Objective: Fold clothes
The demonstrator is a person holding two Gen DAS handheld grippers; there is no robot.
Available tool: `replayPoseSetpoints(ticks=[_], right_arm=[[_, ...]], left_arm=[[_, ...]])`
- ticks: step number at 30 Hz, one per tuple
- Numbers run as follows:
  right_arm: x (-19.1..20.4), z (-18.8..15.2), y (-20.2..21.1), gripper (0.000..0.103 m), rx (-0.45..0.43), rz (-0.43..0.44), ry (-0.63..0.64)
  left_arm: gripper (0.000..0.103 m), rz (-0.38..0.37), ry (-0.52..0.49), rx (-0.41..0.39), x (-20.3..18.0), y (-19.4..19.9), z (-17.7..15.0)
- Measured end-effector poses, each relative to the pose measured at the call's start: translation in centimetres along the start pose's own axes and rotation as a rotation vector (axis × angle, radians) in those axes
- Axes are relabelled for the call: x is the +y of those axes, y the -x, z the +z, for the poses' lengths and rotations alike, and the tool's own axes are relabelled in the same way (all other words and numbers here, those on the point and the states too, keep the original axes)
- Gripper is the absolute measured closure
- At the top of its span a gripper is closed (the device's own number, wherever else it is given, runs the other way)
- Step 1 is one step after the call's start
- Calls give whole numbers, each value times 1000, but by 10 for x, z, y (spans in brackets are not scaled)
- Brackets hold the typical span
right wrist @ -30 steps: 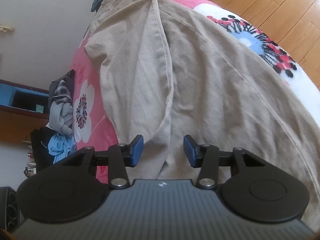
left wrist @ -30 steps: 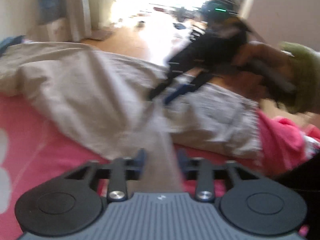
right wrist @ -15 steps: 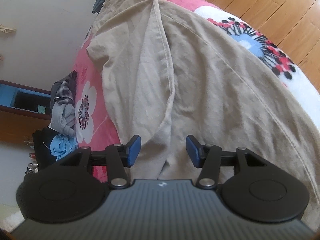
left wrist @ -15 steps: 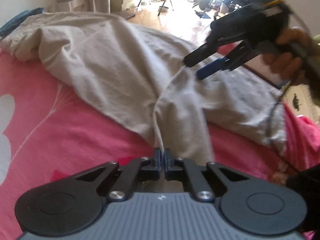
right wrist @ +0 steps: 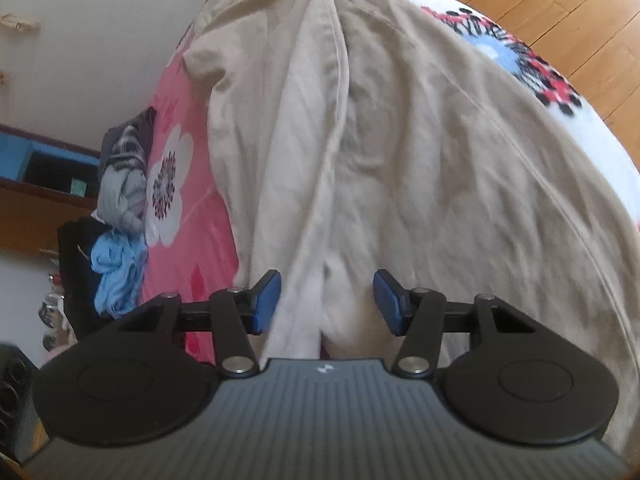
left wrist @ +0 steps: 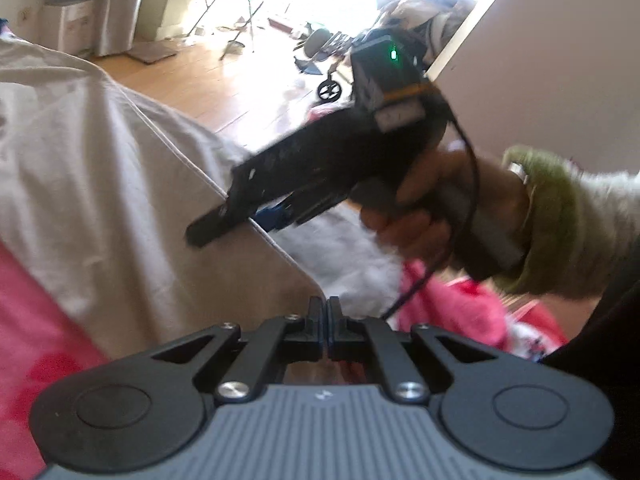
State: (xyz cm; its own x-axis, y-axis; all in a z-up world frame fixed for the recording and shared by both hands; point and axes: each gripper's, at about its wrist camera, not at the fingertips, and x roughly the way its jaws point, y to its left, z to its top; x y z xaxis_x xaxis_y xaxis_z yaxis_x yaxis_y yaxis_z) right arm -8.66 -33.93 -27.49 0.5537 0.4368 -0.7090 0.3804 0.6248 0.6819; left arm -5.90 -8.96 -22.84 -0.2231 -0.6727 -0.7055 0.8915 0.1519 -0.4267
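Beige trousers (right wrist: 400, 160) spread across the pink floral bed (right wrist: 192, 240), my left gripper (left wrist: 327, 322) with jaws clamped on a fabric corner to lift the fold, my right gripper (right wrist: 326, 300) closing, jaws half-wide astride a seam, nothing pinched yet.

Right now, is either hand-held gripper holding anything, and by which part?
Left hand-held gripper pinches the beige garment at its near corner. Right hand-held gripper holds nothing, closing astride cloth.

Right tongs (left wrist: 240, 220) block rightward — left free.
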Motion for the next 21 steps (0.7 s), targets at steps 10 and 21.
replayPoseSetpoints(ticks=[10, 21], right_arm=[[8, -3, 57, 101, -127, -70, 132], [-21, 24, 85, 102, -172, -185, 132]], left_arm=[[101, -116, -10, -56, -25, -34, 25], [101, -179, 35, -58, -35, -95, 55]])
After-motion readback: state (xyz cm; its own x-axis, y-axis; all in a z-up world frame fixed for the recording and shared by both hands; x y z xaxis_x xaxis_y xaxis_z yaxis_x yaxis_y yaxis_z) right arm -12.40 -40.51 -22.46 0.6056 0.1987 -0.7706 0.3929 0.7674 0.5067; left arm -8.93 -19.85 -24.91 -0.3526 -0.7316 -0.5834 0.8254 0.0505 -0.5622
